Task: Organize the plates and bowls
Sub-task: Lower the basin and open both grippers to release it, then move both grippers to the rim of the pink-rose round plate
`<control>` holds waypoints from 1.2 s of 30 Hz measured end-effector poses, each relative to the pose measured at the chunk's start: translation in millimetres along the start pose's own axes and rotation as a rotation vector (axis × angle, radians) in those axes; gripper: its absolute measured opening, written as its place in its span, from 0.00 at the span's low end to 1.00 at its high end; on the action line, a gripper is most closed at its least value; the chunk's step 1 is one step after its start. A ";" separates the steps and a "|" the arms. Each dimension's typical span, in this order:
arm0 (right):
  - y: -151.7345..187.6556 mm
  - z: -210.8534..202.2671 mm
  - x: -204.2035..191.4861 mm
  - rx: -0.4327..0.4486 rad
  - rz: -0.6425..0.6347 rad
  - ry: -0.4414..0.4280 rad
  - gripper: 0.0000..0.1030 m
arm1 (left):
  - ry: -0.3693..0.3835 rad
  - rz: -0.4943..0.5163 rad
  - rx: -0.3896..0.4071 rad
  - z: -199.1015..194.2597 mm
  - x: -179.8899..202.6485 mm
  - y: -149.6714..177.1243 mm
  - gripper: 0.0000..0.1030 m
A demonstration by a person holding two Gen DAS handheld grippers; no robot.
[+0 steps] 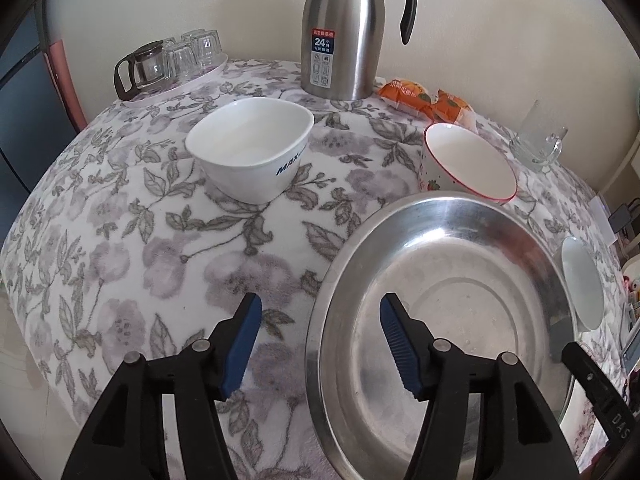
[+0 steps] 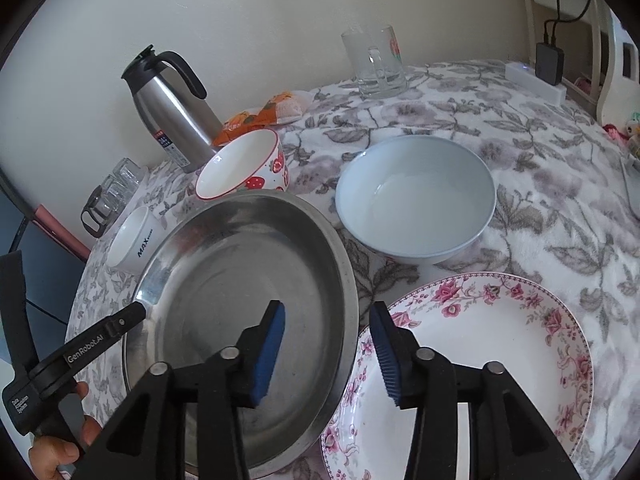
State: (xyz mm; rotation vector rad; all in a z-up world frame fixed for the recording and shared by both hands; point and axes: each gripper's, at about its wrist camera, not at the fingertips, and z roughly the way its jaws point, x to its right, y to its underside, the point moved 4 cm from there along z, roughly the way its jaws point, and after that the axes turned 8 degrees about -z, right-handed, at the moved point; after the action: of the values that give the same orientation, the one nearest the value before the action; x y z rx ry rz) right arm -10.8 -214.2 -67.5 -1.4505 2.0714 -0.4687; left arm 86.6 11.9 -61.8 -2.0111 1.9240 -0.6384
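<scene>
Straddling rim of round steel plate (image 2: pixel 240 264), lower centre of frame, my left gripper (image 1: pixel 320 344) and right gripper (image 2: pixel 330 354) both spread, holding nothing. Next: probably stack onto pink-flowered white plate (image 2: pixel 500 344).

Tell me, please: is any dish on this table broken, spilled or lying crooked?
Nothing is broken or spilled. One oddity: the steel pan lies with its right rim over the edge of the floral plate, so it probably sits slightly tilted. The bowls stand upright and empty.
</scene>
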 end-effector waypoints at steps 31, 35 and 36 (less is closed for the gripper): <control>7.6 -16.8 -5.6 0.058 -0.103 0.085 1.00 | 0.013 0.070 0.072 -26.5 11.9 12.0 0.96; 7.5 -23.9 1.4 0.084 -0.102 0.106 1.00 | 0.058 0.065 0.097 -38.0 18.5 14.5 0.96; 7.6 -26.9 3.6 0.097 -0.100 0.111 1.00 | 0.065 0.067 0.104 -40.8 21.0 15.0 0.96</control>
State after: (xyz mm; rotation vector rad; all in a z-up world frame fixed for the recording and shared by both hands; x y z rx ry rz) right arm -34.1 -215.8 -51.7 -1.5063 2.0365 -0.6946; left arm 53.5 -6.0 -31.6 -1.8766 1.9431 -0.7795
